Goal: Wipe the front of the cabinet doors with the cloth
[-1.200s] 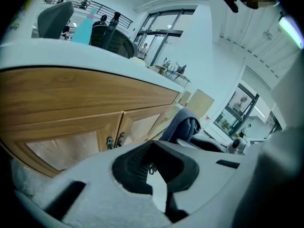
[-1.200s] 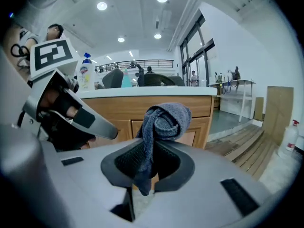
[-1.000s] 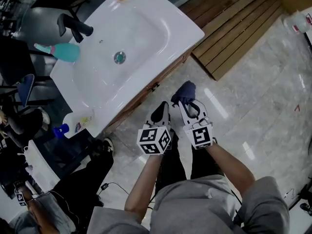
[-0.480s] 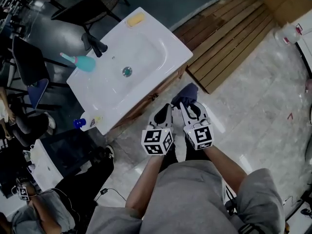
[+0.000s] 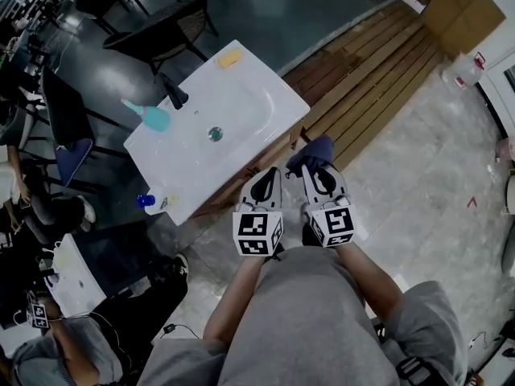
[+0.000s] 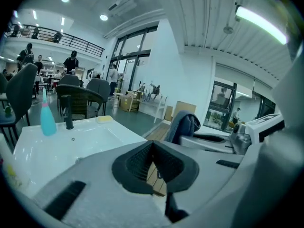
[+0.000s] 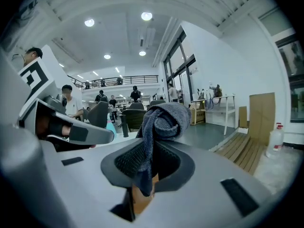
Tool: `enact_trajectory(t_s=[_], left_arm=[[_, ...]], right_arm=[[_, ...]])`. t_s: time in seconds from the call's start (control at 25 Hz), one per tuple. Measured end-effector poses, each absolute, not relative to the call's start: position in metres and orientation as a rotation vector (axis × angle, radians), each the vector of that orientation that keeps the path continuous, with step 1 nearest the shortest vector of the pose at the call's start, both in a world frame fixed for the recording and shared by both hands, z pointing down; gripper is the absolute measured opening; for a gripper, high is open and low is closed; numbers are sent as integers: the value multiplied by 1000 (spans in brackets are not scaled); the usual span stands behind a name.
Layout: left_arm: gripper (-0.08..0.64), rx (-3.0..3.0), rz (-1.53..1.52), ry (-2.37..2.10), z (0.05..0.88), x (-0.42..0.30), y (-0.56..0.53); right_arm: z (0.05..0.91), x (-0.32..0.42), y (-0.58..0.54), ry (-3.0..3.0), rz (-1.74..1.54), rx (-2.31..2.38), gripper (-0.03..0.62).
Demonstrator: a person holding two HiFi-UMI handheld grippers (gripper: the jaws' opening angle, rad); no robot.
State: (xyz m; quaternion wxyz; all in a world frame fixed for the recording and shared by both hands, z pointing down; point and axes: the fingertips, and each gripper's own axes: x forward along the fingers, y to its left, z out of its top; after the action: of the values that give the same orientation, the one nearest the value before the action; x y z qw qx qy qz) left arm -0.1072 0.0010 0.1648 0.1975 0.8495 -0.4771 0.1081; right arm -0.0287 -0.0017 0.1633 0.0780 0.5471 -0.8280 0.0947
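The dark blue-grey cloth (image 5: 312, 151) is bunched at the tip of my right gripper (image 5: 318, 171), which is shut on it. In the right gripper view the cloth (image 7: 161, 120) stands up out of the pinched jaws of the right gripper (image 7: 147, 167). My left gripper (image 5: 267, 182) is held close beside it, shut with nothing in it; the left gripper view shows the left gripper (image 6: 153, 163) with its pads together. Both are held apart from the wooden cabinet front (image 5: 261, 161) under the white basin (image 5: 241, 95). The doors are mostly hidden below the basin's rim.
On the basin stand a black tap (image 5: 173, 93), a teal bottle (image 5: 153, 117), a yellow sponge (image 5: 230, 57) and a blue-capped bottle (image 5: 149, 202). A wooden slat platform (image 5: 378, 71) lies to the right. Another person (image 5: 121, 312) is at lower left; chairs (image 5: 173, 22) stand behind.
The view has pulled up and back from the vanity, which now looks smaller and farther. Both grippers stay side by side, the right still holding the cloth.
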Motion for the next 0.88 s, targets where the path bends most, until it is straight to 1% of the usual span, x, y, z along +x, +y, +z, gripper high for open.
enact_trajectory(t_s=[0.4,0.88], left_arm=[[8,2510,263,-1288,115,-96,-6],[8,2557,194,-1283,89,-103,0]], right_arm=[[105,-22,-3,-2554,199,1703,54],[78,-35,-6,-2614,191,1721,54]])
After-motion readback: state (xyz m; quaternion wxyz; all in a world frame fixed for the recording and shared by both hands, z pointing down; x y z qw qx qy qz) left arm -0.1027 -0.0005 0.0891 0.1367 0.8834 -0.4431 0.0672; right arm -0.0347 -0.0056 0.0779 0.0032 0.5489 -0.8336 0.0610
